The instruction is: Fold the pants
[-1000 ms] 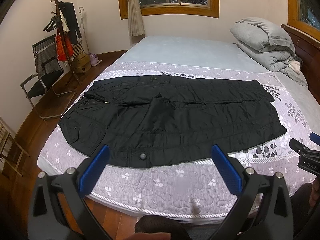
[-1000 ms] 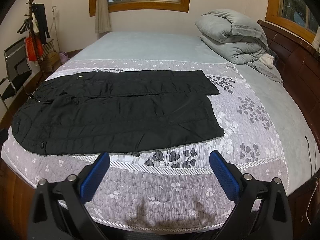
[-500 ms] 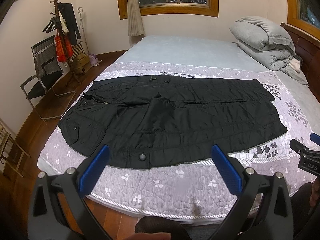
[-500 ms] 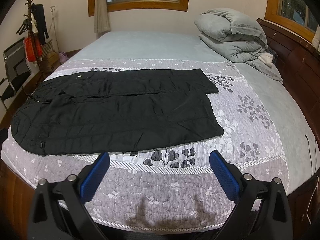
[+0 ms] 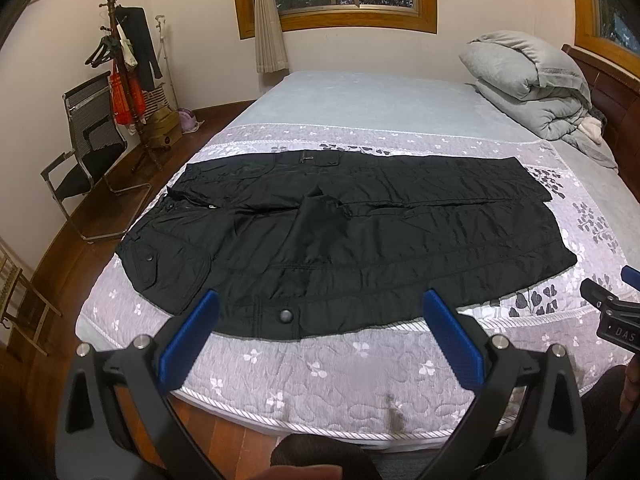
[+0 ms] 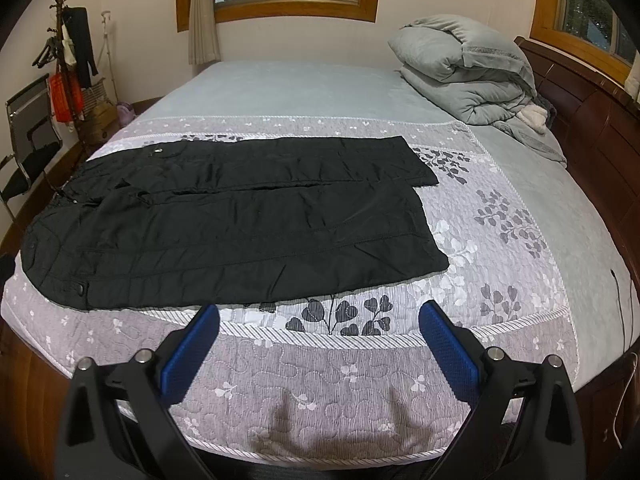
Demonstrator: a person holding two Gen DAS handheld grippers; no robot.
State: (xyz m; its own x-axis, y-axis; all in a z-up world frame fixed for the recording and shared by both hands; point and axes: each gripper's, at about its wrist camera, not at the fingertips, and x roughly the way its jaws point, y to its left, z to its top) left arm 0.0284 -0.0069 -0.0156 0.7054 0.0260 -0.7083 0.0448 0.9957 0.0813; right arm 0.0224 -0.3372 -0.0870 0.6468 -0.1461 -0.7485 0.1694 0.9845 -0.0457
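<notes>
Black pants [image 5: 360,232] lie flat across the bed, waist at the left, both legs running right side by side. They also show in the right wrist view [image 6: 240,220]. My left gripper [image 5: 320,304] is open and empty, hovering just above the near edge of the pants by the waist-side snap button. My right gripper [image 6: 320,316] is open and empty, above the quilt just in front of the near leg's hem. The right gripper's tip shows at the right edge of the left wrist view [image 5: 612,312].
The bed has a purple floral quilt [image 6: 500,216] and a grey sheet behind. A folded grey duvet [image 6: 464,72] lies at the back right by the wooden headboard [image 6: 592,120]. A chair [image 5: 84,152] and coat rack [image 5: 124,72] stand on the floor left.
Both grippers have barely moved; the views shift very slightly. The pants lie as before and both grippers stay open.
</notes>
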